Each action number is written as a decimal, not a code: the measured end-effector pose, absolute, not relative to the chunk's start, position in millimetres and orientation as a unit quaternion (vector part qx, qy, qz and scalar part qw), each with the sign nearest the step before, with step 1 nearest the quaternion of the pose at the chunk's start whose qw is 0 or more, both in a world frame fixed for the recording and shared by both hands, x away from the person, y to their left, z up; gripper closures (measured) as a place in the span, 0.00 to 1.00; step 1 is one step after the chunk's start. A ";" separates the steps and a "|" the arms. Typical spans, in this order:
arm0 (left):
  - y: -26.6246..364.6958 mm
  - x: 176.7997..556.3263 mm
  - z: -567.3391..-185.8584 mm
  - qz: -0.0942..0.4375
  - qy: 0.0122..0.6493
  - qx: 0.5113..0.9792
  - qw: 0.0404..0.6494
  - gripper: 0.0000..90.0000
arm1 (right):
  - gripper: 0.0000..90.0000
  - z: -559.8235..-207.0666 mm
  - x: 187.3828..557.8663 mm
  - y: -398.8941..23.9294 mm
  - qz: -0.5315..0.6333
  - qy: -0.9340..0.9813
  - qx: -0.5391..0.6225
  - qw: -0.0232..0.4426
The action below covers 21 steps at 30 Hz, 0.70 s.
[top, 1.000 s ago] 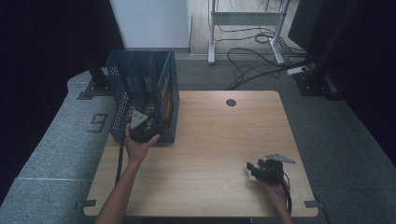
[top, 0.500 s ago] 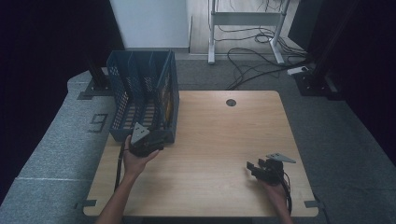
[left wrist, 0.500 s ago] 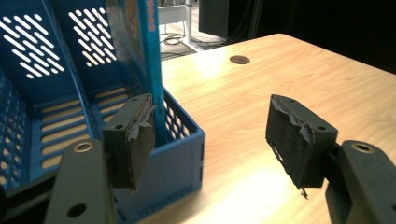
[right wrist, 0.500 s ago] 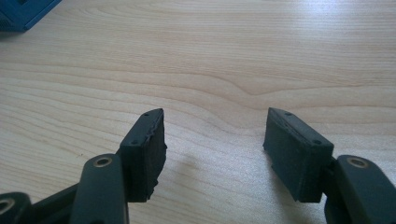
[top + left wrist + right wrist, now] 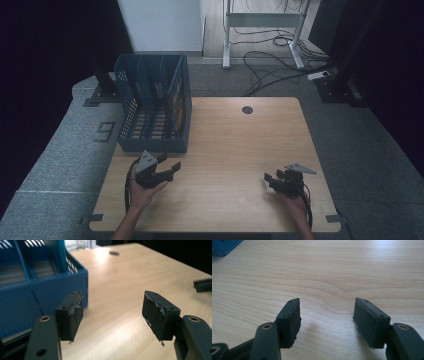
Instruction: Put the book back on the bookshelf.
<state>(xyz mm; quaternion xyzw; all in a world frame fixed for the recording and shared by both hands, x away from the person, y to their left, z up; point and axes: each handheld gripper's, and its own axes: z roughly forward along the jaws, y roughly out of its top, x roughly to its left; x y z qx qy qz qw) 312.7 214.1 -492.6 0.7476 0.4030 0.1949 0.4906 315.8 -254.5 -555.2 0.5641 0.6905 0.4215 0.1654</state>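
Table: wooden top, bare across the middle and right, with a small dark grommet near the far edge; wide open room between the two hands
File rack: blue mesh rack with upright dividers, standing on the table's far left corner, its left side at or past the table's left edge; something orange shows in its rightmost slot, too dim to name
Change: a second ago the left gripper was up against the rack's near wall; now it has drawn back toward the person and sits lower, clear of the rack; this reads as work at the rack being over, with the hand retreating empty
Left gripper: just in front of the rack's near right corner, apart from it; jaws spread wide with nothing between them, as the left gripper view shows plainly
Right gripper: low over the near right part of the table, unmoved since a second ago; jaws wide and empty over bare wood
Edges: the rack's front wall is the nearest obstacle for the left gripper; the right gripper sits near the table's near edge
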 end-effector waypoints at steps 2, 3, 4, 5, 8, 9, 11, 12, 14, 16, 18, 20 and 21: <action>214.5 310.2 -500.2 0.180 0.404 0.751 0.489 0.37 | 0.42 -555.2 315.8 -254.4 0.421 0.691 0.564 0.165; 214.7 308.3 -507.0 0.175 0.407 0.753 0.487 0.37 | 0.42 -555.2 315.8 -254.5 0.422 0.690 0.564 0.165; 214.7 308.3 -507.0 0.175 0.407 0.753 0.487 0.37 | 0.42 -555.2 315.8 -254.5 0.422 0.690 0.564 0.165; 215.1 307.3 -510.2 0.171 0.409 0.753 0.487 0.37 | 0.42 -555.1 315.8 -254.3 0.421 0.691 0.564 0.166; 215.7 302.7 -520.8 0.162 0.412 0.754 0.485 0.37 | 0.42 -555.0 315.6 -253.0 0.417 0.693 0.563 0.170; 215.7 302.7 -520.8 0.162 0.412 0.754 0.485 0.37 | 0.42 -554.9 315.5 -252.5 0.416 0.694 0.562 0.172; 215.3 302.4 -522.3 0.162 0.410 0.761 0.476 0.37 | 0.42 -554.9 315.5 -252.1 0.414 0.695 0.561 0.173; 216.0 301.9 -522.4 0.158 0.412 0.757 0.481 0.38 | 0.42 -554.7 315.3 -251.3 0.411 0.697 0.560 0.176; 215.9 301.9 -522.6 0.156 0.413 0.757 0.482 0.38 | 0.42 -554.6 315.2 -251.0 0.410 0.698 0.560 0.177; 214.9 301.7 -523.4 0.160 0.413 0.758 0.480 0.38 | 0.42 -554.6 315.2 -250.4 0.409 0.699 0.559 0.179; 213.9 301.0 -524.6 0.162 0.412 0.760 0.476 0.37 | 0.42 -554.6 315.2 -250.2 0.408 0.699 0.559 0.180; 212.8 299.7 -525.0 0.170 0.410 0.763 0.470 0.37 | 0.42 -554.6 315.2 -250.1 0.408 0.699 0.559 0.180; 212.5 299.2 -525.1 0.172 0.409 0.764 0.468 0.37 | 0.41 -554.6 315.2 -249.6 0.407 0.701 0.558 0.181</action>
